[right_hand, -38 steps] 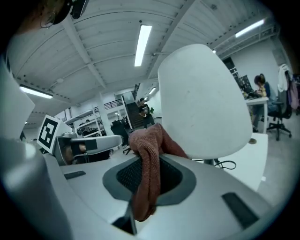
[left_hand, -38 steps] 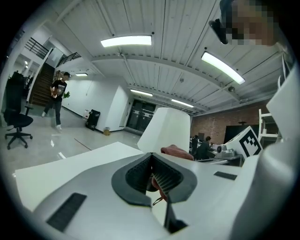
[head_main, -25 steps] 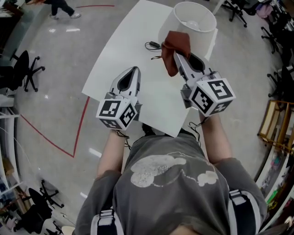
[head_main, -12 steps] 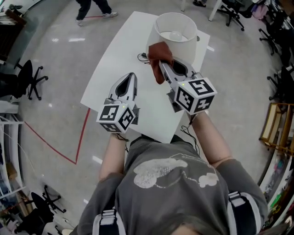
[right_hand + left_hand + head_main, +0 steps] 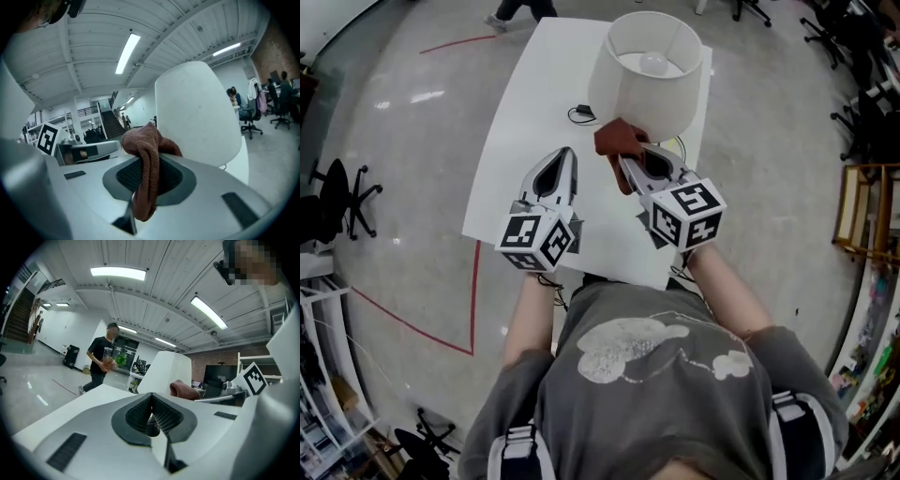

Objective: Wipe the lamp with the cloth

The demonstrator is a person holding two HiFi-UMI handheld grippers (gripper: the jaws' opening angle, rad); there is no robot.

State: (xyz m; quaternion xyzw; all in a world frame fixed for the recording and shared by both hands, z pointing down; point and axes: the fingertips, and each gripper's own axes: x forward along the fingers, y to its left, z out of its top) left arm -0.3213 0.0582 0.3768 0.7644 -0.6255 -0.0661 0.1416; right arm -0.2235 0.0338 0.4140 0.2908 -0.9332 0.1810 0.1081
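A white lamp with a round shade (image 5: 645,75) stands at the far end of a white table (image 5: 534,122); its bulb shows inside the shade. My right gripper (image 5: 622,159) is shut on a reddish-brown cloth (image 5: 621,142), which sits against the shade's lower near side. In the right gripper view the cloth (image 5: 147,154) hangs bunched between the jaws, with the lamp shade (image 5: 197,112) just behind. My left gripper (image 5: 562,155) hovers over the table left of the lamp, jaws shut with nothing between them. The left gripper view shows the shade (image 5: 165,371) and the cloth (image 5: 183,390) ahead to the right.
A black cable (image 5: 579,114) lies on the table left of the lamp base. A person (image 5: 101,359) walks on the floor beyond the table. Office chairs (image 5: 337,197) stand at the left, and a wooden shelf (image 5: 867,234) at the right.
The right gripper with the cloth has moved down the shade's near side, from near the rim to its lower edge. The left gripper has hardly moved.
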